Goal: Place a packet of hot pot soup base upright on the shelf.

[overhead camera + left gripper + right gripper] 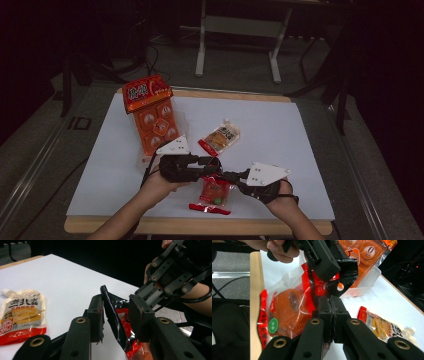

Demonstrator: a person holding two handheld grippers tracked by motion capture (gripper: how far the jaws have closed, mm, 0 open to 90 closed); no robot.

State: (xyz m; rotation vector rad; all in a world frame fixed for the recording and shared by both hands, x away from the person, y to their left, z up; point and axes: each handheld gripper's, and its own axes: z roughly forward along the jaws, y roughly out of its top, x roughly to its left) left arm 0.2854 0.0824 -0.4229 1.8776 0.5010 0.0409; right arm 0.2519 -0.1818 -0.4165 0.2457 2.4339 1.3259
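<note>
A red snack packet (214, 192) with a clear window lies near the table's front edge between my two grippers. My right gripper (331, 307) is shut on its red top seal, and the packet (287, 307) hangs to the left of the jaws in the right gripper view. My left gripper (116, 312) comes in from the left (217, 162). The packet's dark, torn top flap (113, 315) stands between its jaws. The pads (96, 312) are still apart, with a gap on the right side of the flap.
An orange tray pack of sealed cups (152, 120) stands at the back left of the white table (280, 135). A small spouted pouch (221, 136) lies mid-table, just behind the grippers. The wooden front edge (200, 227) is close under the forearms.
</note>
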